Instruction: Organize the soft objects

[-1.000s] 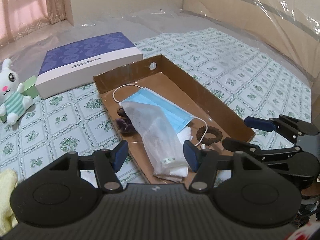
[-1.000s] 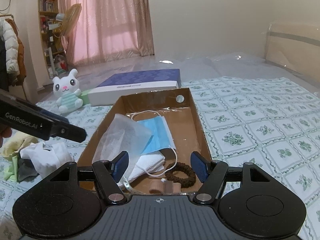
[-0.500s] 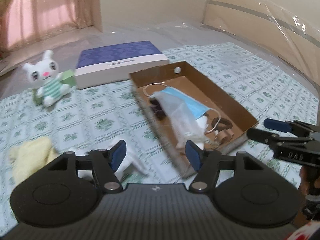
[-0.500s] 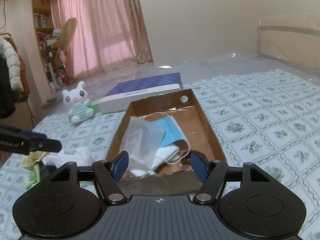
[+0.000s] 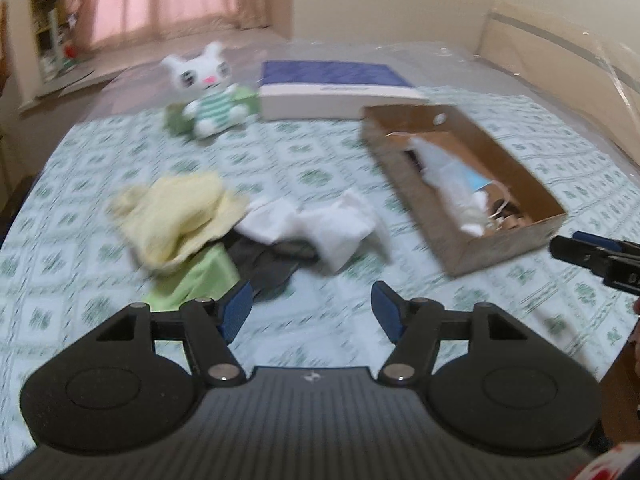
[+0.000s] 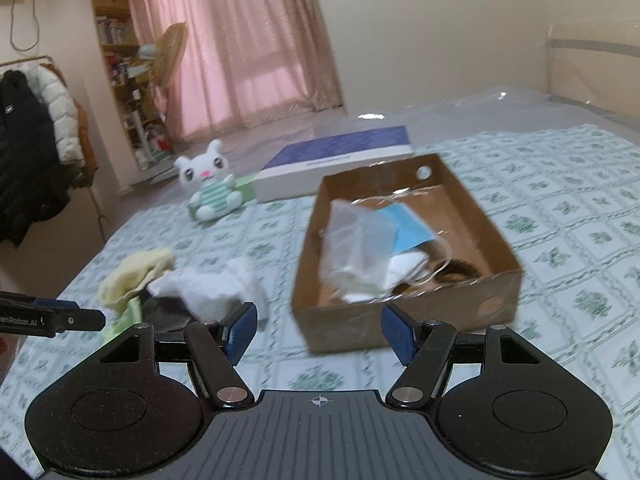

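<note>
**Both grippers held empty above the bedspread, cloth pile ahead**

Nearest in the left wrist view, the left gripper (image 5: 311,308) is held with its jaws standing wide, nothing between the blue pads; it is tilted down over the patterned bedspread (image 5: 320,168). The jaws have just been opening a little. The whole view is smeared by motion blur, so fine detail is lost. Just beyond the left pad a pile of soft cloths (image 5: 240,228) is seen: yellow on top, white beside it, green and dark grey pieces partly buried beneath. At the right edge only the tip of the right gripper (image 5: 588,246) is shown, the rest cut off.

In the right wrist view the right gripper (image 6: 316,330) is likewise spread wide and empty. Ahead of it lies the cardboard box (image 6: 496,216), where a blue face mask (image 6: 408,228) is half covered by a translucent bag (image 6: 356,248); a dark ring behind cannot be made out clearly. Farther off sit a plush rabbit (image 6: 210,188) and a purple-lidded box (image 6: 340,160).
</note>
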